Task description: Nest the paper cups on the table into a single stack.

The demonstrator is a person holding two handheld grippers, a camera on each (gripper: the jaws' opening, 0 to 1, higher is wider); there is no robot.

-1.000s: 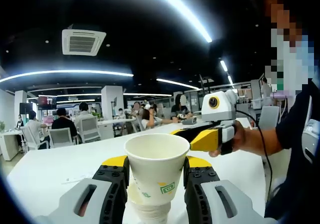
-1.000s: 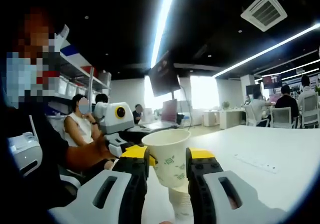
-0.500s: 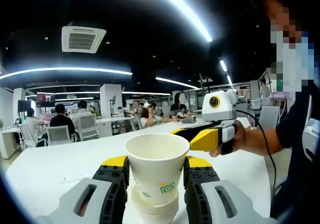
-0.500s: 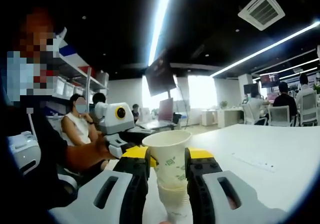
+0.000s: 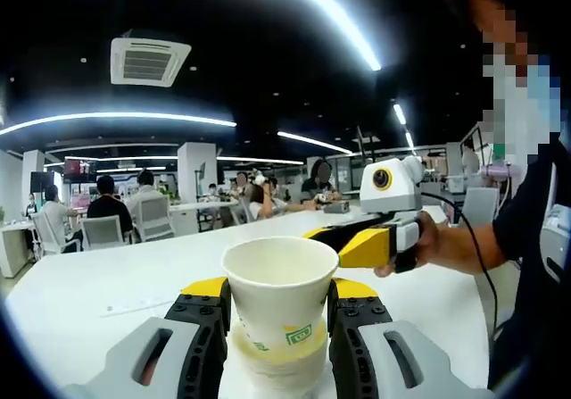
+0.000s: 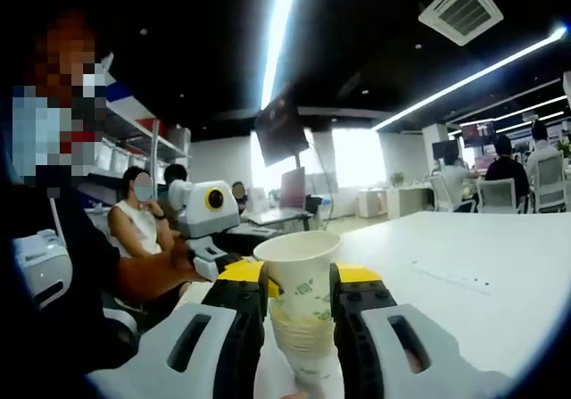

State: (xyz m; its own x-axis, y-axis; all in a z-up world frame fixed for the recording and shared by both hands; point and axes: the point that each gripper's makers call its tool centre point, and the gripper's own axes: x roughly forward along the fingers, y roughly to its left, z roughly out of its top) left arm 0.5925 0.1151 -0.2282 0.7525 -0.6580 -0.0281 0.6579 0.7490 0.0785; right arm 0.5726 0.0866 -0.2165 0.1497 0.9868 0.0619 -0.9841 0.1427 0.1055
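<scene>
Each tongs [image 5: 277, 305] [image 6: 299, 287] grips one cup stack [image 5: 278, 314] [image 6: 300, 314].

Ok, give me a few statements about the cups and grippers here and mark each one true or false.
1. The top cup sits upright between the left gripper's jaws. True.
2. The top cup is red. False: it is white with a small green print.
3. More cups are stacked beneath the top cup. True.
4. The right gripper is far from any cup. False: its jaws flank the cup.
5. The cups stand over a white table. True.
</scene>
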